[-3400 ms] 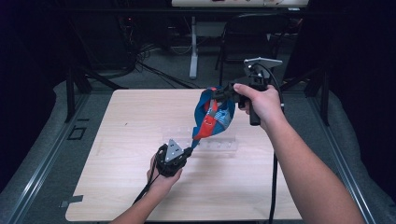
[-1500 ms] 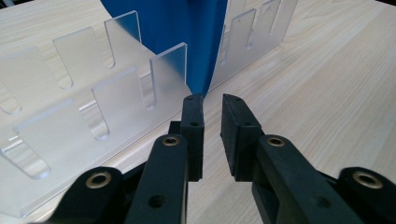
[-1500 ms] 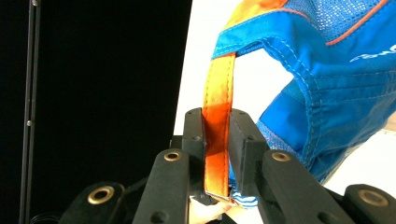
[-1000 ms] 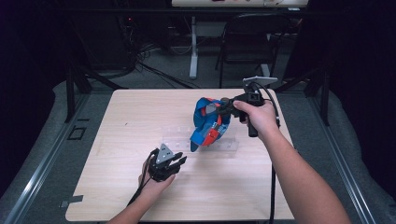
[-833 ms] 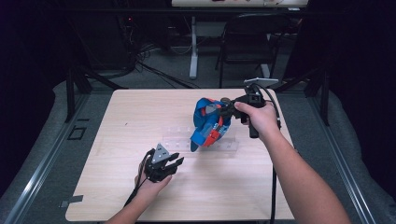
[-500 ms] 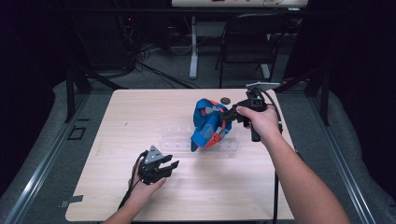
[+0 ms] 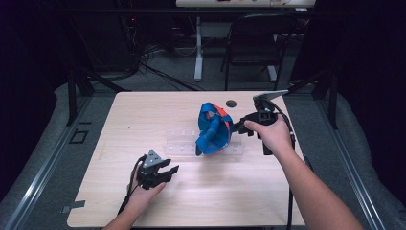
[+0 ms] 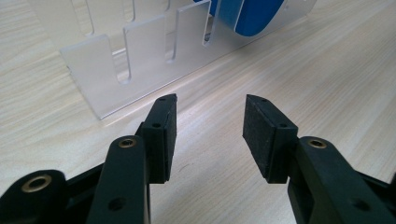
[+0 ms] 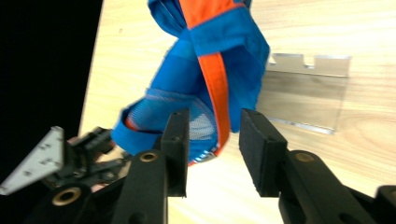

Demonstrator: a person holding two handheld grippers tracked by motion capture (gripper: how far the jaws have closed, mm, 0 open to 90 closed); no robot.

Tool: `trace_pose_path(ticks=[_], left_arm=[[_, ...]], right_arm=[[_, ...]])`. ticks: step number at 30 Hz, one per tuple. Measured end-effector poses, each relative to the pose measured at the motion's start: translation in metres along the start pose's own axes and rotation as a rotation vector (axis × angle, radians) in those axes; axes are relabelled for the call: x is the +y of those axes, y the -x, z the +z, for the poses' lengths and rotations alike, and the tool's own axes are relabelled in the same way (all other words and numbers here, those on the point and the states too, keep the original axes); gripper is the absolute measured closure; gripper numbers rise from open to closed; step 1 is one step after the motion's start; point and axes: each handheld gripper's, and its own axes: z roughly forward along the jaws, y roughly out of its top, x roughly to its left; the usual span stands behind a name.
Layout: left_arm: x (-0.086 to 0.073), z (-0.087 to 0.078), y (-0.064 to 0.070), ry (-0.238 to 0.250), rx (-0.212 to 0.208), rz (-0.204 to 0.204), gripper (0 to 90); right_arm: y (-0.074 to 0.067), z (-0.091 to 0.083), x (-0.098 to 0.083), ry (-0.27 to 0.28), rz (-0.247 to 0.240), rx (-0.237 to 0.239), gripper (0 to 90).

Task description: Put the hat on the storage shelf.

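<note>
Releasing: blue-and-orange cap (image 7: 213,129) propped in clear slotted rack (image 7: 184,146) mid-counter (image 7: 287,201); right tongs (image 7: 239,128), just widening, straddle its edge unpressed; left tongs (image 7: 165,171), likewise widening, empty; withdraw straight back to avoid snagging fabric.

Left tool (image 7: 167,171) and right tool (image 7: 238,128), jaws parted.

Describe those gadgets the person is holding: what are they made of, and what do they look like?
Each hand holds a black tool ending in two-jaw tongs: the left tongs and the right tongs. The jaws are black bars with brass-ringed holes and flat, dark pads. A grey three-cornered plate tops each, and a black cable trails off. The forearms are bare.
</note>
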Motion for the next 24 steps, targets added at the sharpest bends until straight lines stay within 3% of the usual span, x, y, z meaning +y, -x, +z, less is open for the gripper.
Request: trace_pose_path(ticks=[6,14,19,24], left_arm=[[-0.001,0.001,-0.001,-0.007,0.001,-0.005,55.1],[-0.002,0.002,0.000,-0.007,0.004,-0.001,54.3],[-0.003,0.004,0.001,-0.007,0.007,0.002,53.6],[-0.002,0.005,0.003,0.003,-0.004,0.007,53.3]], right_arm=[[0.002,0.001,-0.015,0.032,-0.041,-0.043,58.5],[0.013,0.009,-0.051,0.054,-0.125,-0.059,56.2],[0.021,0.017,-0.073,0.084,-0.180,-0.108,55.4],[0.032,0.024,-0.097,0.119,-0.217,-0.102,55.4]])
